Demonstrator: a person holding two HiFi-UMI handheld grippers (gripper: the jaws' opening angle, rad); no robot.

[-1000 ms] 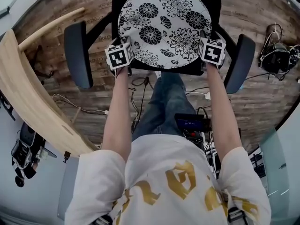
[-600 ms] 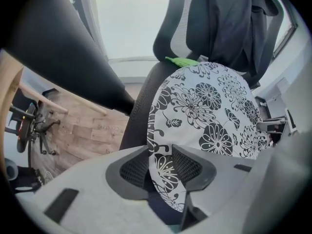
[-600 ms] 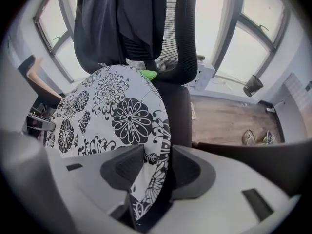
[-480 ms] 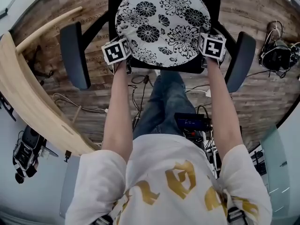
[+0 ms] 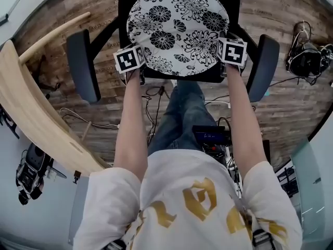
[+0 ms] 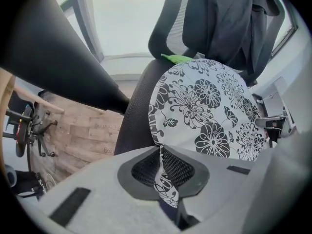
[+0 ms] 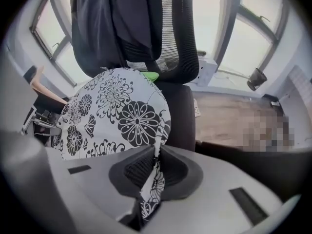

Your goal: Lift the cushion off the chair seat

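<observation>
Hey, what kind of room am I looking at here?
Probably an office or workroom: a black mesh-backed office chair with armrests, a curved light wooden desk, loose cables and black electronic gear on the wood-plank floor, and large windows.

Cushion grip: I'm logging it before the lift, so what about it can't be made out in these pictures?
Head view: how the left gripper and right gripper pinch the cushion rim; their marker cubes cover it.
All views: the cushion's underside and whether it is clear of the seat; the cushion covers that.
Green thing behind it: mostly covered, unidentifiable.
Right gripper view: floor at right, partly under a mosaic patch.
</observation>
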